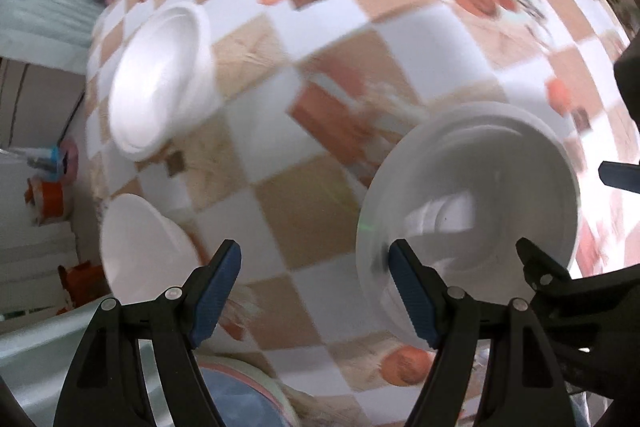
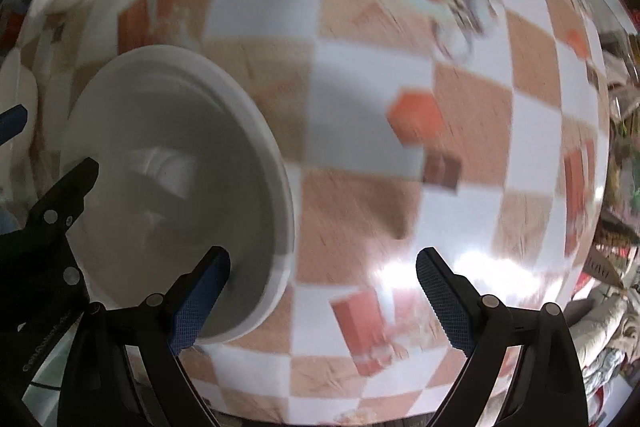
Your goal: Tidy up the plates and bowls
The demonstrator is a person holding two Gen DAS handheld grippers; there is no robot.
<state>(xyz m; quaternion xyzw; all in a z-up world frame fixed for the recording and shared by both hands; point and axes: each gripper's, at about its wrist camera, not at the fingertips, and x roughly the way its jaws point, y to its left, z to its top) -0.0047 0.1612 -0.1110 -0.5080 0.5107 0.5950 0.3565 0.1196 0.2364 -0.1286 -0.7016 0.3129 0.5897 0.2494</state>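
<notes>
Hovering both tongs spread, nothing gripped: left gripper [image 1: 314,291], right gripper [image 2: 322,301]. White bowl [image 1: 468,211] looks stiff, glazed, slippery, breakable; pinch its rim.

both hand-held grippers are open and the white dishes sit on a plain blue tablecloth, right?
Not quite: the tablecloth is checkered tan and white with orange prints, as the right wrist view shows. Both the left hand-held gripper and right hand-held gripper are open, near the white dishes.

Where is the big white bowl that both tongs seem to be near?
The big white bowl sits on the checkered tablecloth, right of centre in the left wrist view and lower left in the right wrist view, between the open left tongs and right tongs.
</notes>
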